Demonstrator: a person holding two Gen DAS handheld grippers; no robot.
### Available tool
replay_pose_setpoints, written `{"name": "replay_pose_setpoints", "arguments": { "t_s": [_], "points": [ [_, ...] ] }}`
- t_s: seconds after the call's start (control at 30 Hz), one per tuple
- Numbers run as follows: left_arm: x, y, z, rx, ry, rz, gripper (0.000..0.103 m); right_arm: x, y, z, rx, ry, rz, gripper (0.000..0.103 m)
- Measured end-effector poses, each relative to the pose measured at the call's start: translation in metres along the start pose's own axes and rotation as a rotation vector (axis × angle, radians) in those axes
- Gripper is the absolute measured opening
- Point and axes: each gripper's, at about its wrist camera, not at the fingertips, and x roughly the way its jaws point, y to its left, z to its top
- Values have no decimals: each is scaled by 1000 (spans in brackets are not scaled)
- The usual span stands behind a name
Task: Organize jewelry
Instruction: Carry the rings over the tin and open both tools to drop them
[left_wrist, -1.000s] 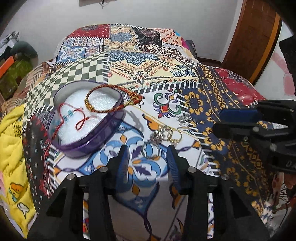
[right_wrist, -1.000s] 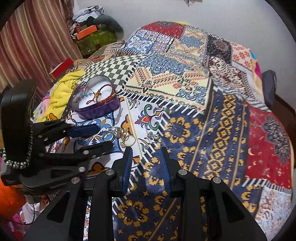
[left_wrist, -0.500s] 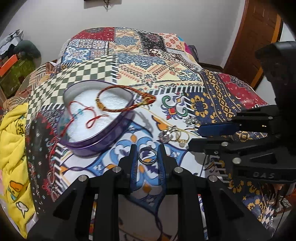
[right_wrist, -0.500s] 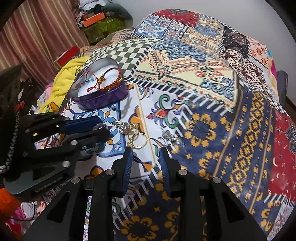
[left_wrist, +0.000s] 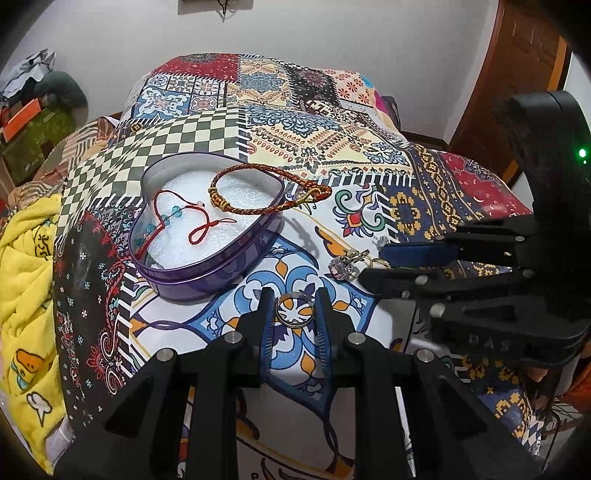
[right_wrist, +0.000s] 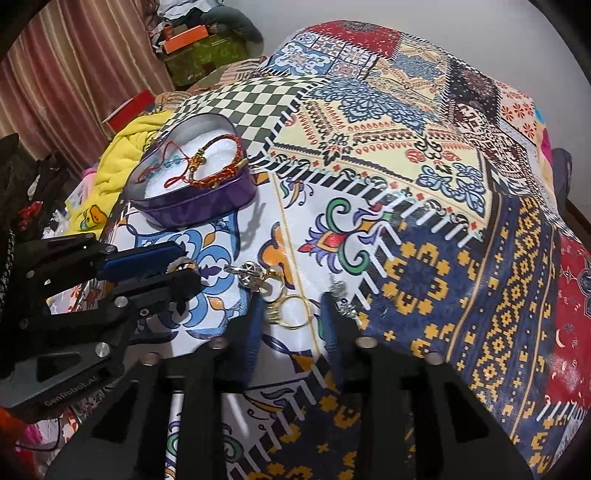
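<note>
Silver ring (left_wrist: 294, 309), pinched flat between the two fingers of the left gripper (left_wrist: 294, 308), just above the patterned bedspread (left_wrist: 369, 155) of the bed. Left gripper closed narrow on this ring, both pads touching its rim. In front and to the left, heart-shaped purple tin (left_wrist: 207, 275) with white foam inside; in it a red cord bracelet (left_wrist: 173, 218) with blue beads, and a braided red-gold bracelet (left_wrist: 258, 192) lying over the right rim, partly outside. To the right of the held ring, small cluster of rings (left_wrist: 347, 264) on the bedspread. Right gripper (right_wrist: 291, 314) open, fingers apart on both sides of a gold ring (right_wrist: 293, 312) lying on the bedspread, not gripping it. Beside it, a silver ball-shaped ring (right_wrist: 251, 278) and a small silver piece (right_wrist: 341, 295) near the right finger.
</note>
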Motion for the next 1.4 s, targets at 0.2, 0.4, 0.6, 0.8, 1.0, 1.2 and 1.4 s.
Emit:
{"name": "replay_pose_setpoints", "arguments": {
  "t_s": [0.2,0.4,0.6,0.8,1.0,1.2,1.4],
  "points": [
    [-6,-1,-1,-6,-1,-4,21,-7,-3,-3,13,-3,17,23],
    [-23,-5,4,4,-31,3,21,-21,0,-2,25,-30,13,23],
    [-45,-6,12,10,-83,20,21,-44,1,8,32,-84,22,23],
    [-70,-4,21,8,-143,36,21,-69,11,23,16,-166,2,23],
    [-92,0,34,10,-211,58,21,-86,21,40,-10,-238,-1,23],
    [-103,10,43,2,-255,84,21,-90,29,54,-17,-276,28,23],
    [-102,23,46,-10,-264,101,21,-81,39,66,-32,-284,60,23]
  ]
}}
